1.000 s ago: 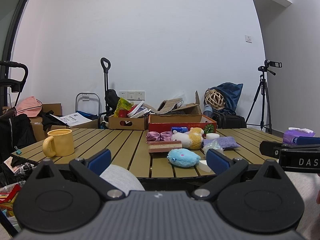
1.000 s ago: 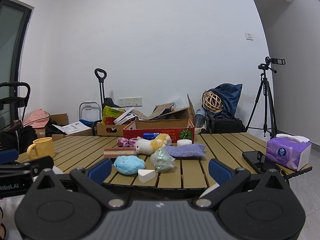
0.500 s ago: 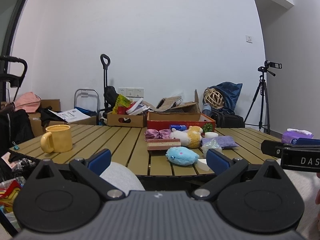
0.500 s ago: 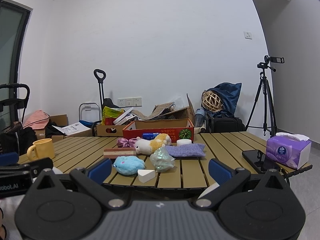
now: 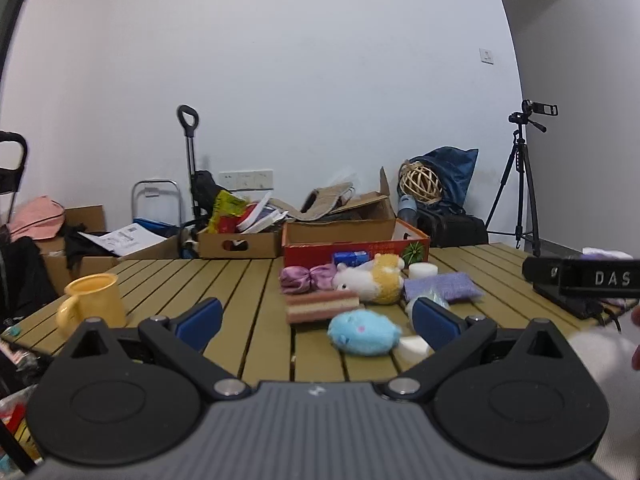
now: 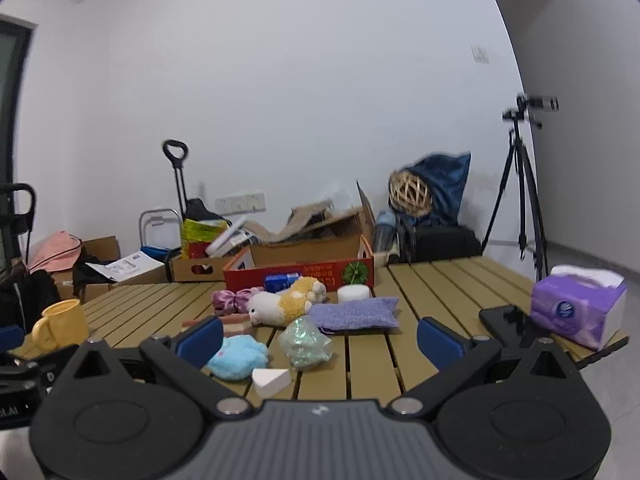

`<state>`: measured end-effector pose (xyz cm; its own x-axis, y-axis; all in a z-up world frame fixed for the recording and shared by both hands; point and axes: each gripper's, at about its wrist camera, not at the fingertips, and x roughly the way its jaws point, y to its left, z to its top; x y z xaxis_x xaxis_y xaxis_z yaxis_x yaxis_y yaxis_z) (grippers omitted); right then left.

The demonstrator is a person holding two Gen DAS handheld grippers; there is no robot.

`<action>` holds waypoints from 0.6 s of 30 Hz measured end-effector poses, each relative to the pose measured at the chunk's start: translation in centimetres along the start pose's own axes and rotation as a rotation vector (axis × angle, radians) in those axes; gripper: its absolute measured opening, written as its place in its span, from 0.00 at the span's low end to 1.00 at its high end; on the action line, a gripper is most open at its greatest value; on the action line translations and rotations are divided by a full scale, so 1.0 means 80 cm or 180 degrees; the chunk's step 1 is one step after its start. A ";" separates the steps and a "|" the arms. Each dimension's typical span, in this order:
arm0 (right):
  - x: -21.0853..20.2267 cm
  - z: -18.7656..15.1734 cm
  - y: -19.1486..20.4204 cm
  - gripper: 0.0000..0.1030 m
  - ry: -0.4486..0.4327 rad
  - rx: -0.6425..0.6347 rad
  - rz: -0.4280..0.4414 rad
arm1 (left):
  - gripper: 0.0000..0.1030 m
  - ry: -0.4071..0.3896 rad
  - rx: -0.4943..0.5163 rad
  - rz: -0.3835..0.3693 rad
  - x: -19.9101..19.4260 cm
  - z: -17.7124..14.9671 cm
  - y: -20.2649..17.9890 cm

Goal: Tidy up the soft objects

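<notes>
Both grippers open and empty above the near edge of the table, soft things not yet touched.

The left gripper (image 5: 316,322) and the right gripper (image 6: 318,336) have their fingers spread wide and hold nothing. The soft objects lie together in the middle of the slatted table (image 6: 436,292), in front of the red box (image 6: 300,274): the blue plush (image 6: 238,358), the white-and-yellow plush (image 6: 286,304), the purple pouch (image 6: 354,314), the glittery bag (image 6: 306,342). The white wedge sponge (image 6: 272,382) lies very near the edge, so I think a careless push can drop it to the floor. The things touch each other, so a grasp may catch two at once. The phone (image 6: 506,320) and the yellow mug (image 5: 92,304) may be knocked. Readable writing: only "DAS" on the right tool's body in the left view; the box print is too small.
</notes>
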<state>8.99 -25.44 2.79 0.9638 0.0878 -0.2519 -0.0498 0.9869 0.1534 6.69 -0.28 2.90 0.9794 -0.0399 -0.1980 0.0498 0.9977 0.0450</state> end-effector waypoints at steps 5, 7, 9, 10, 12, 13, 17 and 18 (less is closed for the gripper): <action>0.077 0.031 -0.013 1.00 0.0176 0.0091 0.0145 | 1.00 0.0261 -0.0085 -0.0227 0.083 0.038 0.011; 0.106 0.040 -0.015 1.00 0.0195 0.0157 0.0297 | 1.00 0.0344 -0.0185 -0.0279 0.115 0.053 0.021; 0.143 0.053 -0.012 1.00 0.0440 0.0191 0.0475 | 1.00 0.0480 -0.0292 -0.0182 0.152 0.066 0.034; 0.162 0.059 -0.007 1.00 0.0560 0.0196 0.0535 | 1.00 0.0588 -0.0313 -0.0088 0.173 0.070 0.039; 0.200 0.069 0.007 0.99 0.0702 0.0220 0.0584 | 1.00 0.0801 -0.0392 0.0058 0.215 0.075 0.056; 0.221 0.073 0.014 0.98 0.0734 0.0216 0.0639 | 1.00 0.0871 -0.0505 0.0069 0.231 0.076 0.065; 0.301 0.074 0.048 0.78 0.0977 0.0184 0.0773 | 0.78 0.1470 -0.1264 -0.0050 0.308 0.068 0.114; 0.324 0.071 0.056 0.64 0.1116 0.0217 0.0826 | 0.70 0.1572 -0.1409 -0.0110 0.324 0.063 0.122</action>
<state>35.22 -19.50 2.34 0.7739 0.3837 -0.5038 -0.2497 0.9160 0.3141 33.57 8.14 3.17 0.7686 -0.1479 -0.6223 -0.1089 0.9285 -0.3551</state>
